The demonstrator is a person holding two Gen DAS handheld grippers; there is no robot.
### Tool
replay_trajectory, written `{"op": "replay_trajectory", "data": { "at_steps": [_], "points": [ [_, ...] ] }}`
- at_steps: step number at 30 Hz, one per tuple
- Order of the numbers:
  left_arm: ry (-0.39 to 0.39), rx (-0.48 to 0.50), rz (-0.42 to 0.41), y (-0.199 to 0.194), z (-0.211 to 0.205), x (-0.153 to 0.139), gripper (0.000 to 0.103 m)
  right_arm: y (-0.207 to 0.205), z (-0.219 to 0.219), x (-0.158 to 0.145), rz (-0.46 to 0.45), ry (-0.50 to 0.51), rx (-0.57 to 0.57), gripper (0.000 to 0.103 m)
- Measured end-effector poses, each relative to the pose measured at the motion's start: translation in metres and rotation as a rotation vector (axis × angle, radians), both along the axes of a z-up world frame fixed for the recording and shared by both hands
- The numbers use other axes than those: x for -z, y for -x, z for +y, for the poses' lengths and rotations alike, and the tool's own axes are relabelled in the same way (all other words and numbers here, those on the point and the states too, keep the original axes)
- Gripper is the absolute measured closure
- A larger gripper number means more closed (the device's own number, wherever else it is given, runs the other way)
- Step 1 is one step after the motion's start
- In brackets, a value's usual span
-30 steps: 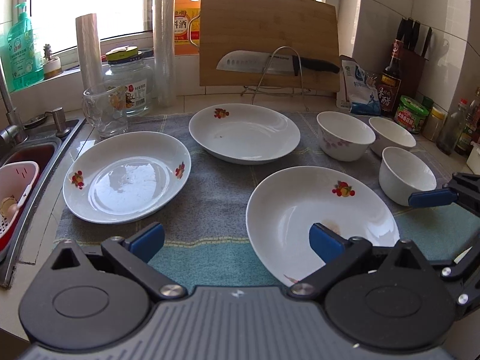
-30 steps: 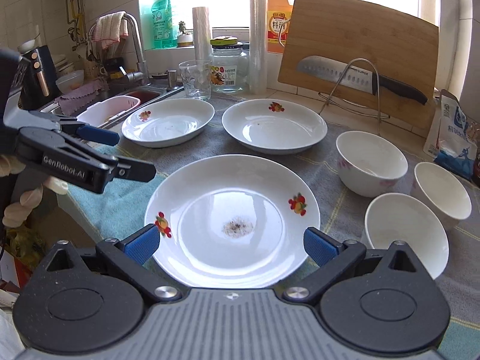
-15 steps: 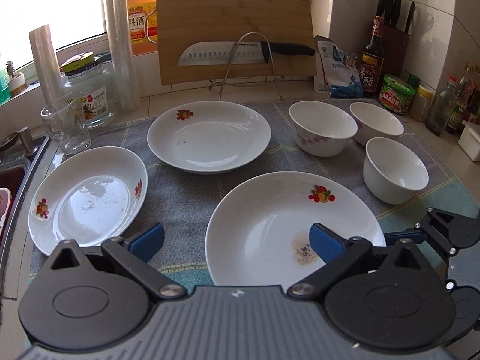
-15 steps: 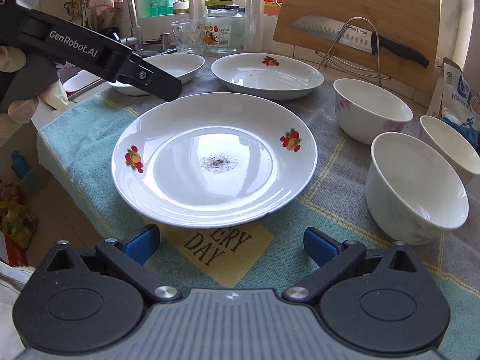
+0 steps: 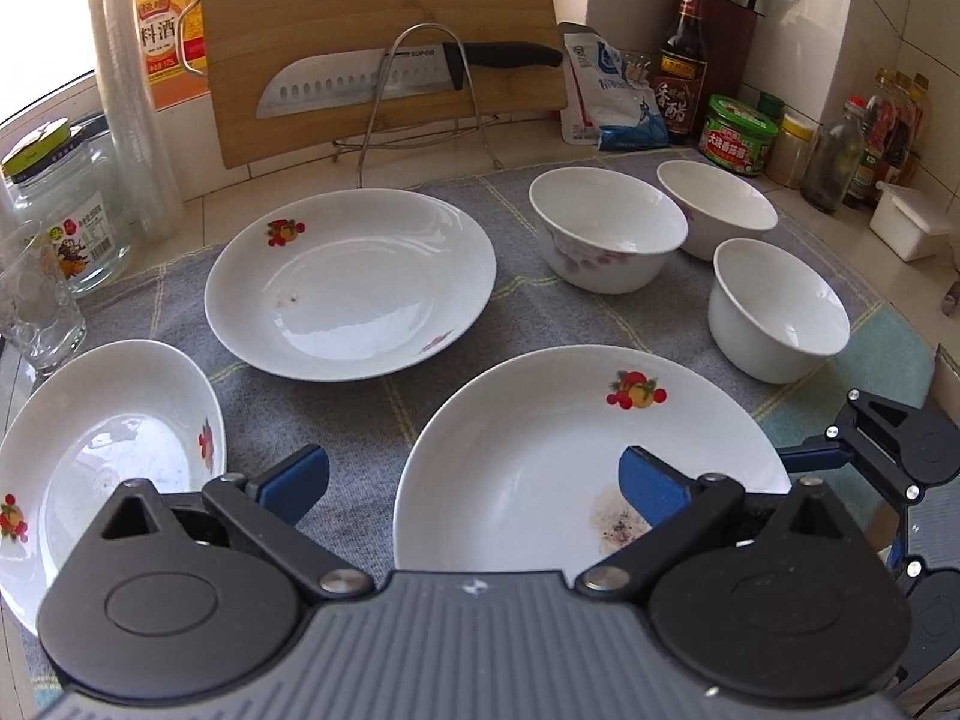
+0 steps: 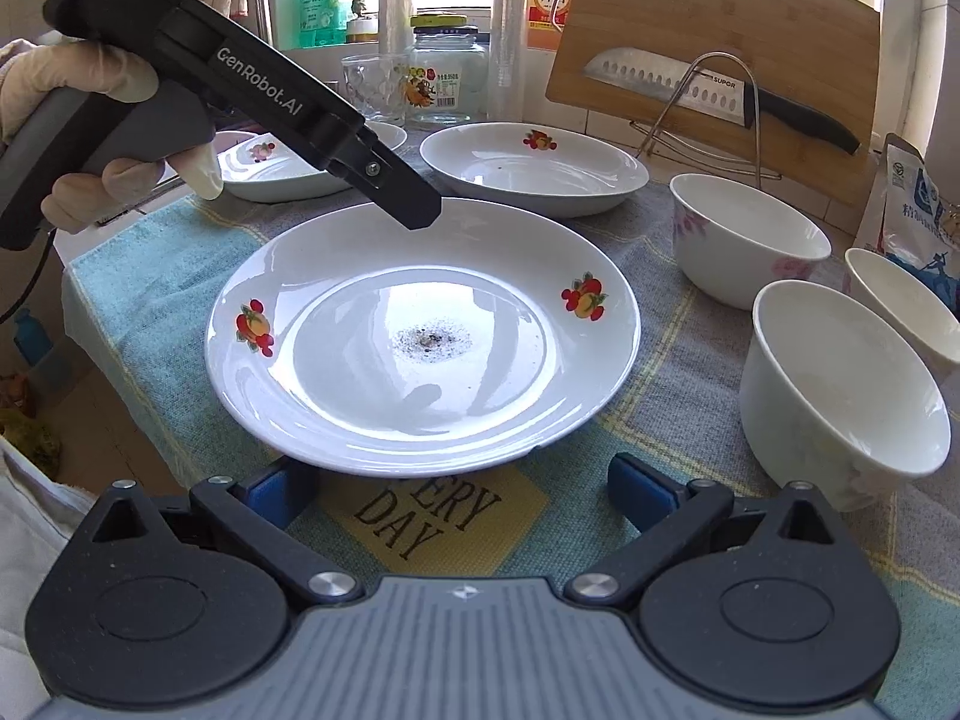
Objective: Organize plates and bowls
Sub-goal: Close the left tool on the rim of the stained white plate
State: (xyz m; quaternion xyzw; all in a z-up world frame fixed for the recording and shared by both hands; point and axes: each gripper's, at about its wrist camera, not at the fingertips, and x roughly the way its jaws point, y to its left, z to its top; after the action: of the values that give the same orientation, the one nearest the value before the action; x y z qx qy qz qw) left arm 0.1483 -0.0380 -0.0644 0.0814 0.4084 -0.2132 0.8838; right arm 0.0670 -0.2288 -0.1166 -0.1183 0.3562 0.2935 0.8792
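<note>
A kitchen counter by a sunlit window, covered with a grey and teal towel (image 6: pixel 678 360), and the near plate (image 6: pixel 420 336) with its dark speck of crumbs in the middle is the thing to steer by. It lies flat on the towel, fruit prints at its left and right rim.

The right tongs (image 6: pixel 462 489) sit low at the near edge of that plate, spread wide, the blue fingertips (image 6: pixel 636 489) just at or under the rim on either side; whether they touch it I cannot tell. They hold nothing.

The left tongs (image 5: pixel 474 480) hang over the same plate's left side, also spread wide and empty, one blue tip over the towel, the other above the plate's well. From the right camera the black tool slants down from the upper left, its tip above the plate's far-left rim, and a gloved hand (image 6: pixel 108 120) grips the handle, fingers wrapped underneath.

Behind the near plate lies a second plate (image 5: pixel 351 282), and to the left of it a third plate (image 5: pixel 102 468), both flat on the towel. To the right of the near plate stand three white bowls, all upright: the closest bowl (image 5: pixel 777 318), a flowered bowl (image 5: pixel 606 237) behind it, and a far bowl (image 5: pixel 717 207) beyond. Well behind the plates a cutting board (image 5: pixel 384 30) leans against the wall with a knife (image 5: pixel 408 75) resting sideways on a wire rack, handle to the right.
</note>
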Motion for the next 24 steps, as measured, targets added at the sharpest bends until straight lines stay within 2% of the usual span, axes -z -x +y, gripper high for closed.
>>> {"op": "replay_trajectory", "data": {
  "at_steps": [6,15,24],
  "points": [
    [0.006,0.147,0.056,-0.021,0.002,0.010,0.001,0.004,0.003,-0.001,-0.001,0.005,0.047,0.000],
    [-0.004,0.278,0.140,-0.037,-0.010,0.020,0.003,0.007,0.007,-0.001,0.006,0.013,0.087,0.000],
    [-0.012,0.374,0.259,-0.054,-0.016,0.027,0.022,0.006,0.008,-0.002,-0.005,0.015,0.055,0.000]
  ]
}}
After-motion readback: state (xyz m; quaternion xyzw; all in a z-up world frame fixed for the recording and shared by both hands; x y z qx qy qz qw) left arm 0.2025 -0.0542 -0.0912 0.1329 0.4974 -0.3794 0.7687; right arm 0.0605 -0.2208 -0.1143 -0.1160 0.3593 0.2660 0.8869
